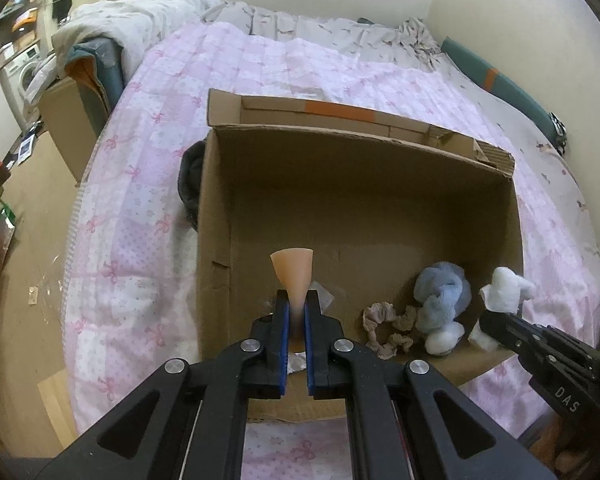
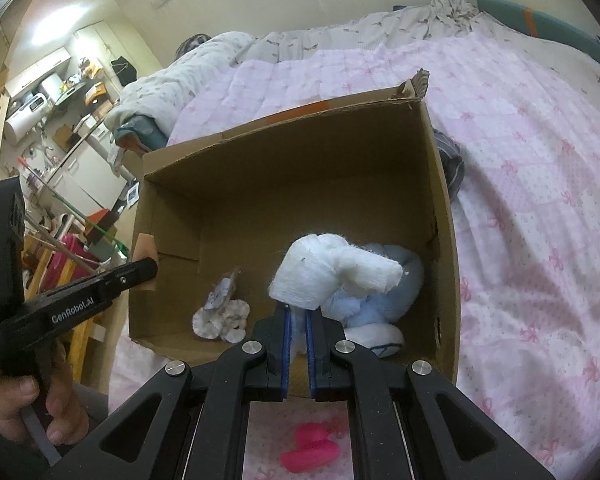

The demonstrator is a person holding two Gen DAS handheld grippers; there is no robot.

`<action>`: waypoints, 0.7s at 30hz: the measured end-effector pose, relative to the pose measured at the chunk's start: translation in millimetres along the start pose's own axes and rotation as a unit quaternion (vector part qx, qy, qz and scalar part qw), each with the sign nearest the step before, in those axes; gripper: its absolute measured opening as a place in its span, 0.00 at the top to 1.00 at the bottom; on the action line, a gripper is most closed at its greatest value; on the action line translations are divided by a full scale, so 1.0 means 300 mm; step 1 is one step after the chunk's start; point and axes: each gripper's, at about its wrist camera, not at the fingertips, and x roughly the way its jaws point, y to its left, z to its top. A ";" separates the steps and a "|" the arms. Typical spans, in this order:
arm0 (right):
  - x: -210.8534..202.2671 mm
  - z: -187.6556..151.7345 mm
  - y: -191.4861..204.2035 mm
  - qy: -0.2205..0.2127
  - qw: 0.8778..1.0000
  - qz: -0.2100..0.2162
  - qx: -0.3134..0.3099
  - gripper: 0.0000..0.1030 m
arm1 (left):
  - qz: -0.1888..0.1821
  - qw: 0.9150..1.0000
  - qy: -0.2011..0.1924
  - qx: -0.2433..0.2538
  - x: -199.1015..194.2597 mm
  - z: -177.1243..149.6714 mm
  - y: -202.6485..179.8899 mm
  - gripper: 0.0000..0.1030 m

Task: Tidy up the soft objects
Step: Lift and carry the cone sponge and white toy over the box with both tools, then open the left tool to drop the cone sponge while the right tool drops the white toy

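Observation:
An open cardboard box (image 1: pixel 380 208) stands on the pink bed; it also shows in the right wrist view (image 2: pixel 260 184). My left gripper (image 1: pixel 296 304) is shut on a peach soft sponge (image 1: pixel 292 272) held over the box's near left part; the sponge also shows in the right wrist view (image 2: pixel 145 248). My right gripper (image 2: pixel 298 312) is shut on a white plush toy (image 2: pixel 324 272) above the box's near right; the toy also shows in the left wrist view (image 1: pixel 504 288). Inside lie a blue plush (image 1: pixel 440 300), a beige scrunchie (image 1: pixel 384 328) and a white tag.
A pink soft toy (image 2: pixel 310 450) lies on the pink quilt (image 2: pixel 540 200) in front of the box. A dark cloth (image 1: pixel 190 180) sits against the box's left outer wall. A rumpled duvet (image 1: pixel 132 20) is piled at the far end. Cluttered floor lies left of the bed.

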 end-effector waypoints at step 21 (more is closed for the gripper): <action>0.018 -0.025 0.033 0.013 0.999 -0.012 -0.027 0.92 | 0.010 1.000 0.012 0.015 0.028 -0.018 -0.033 0.80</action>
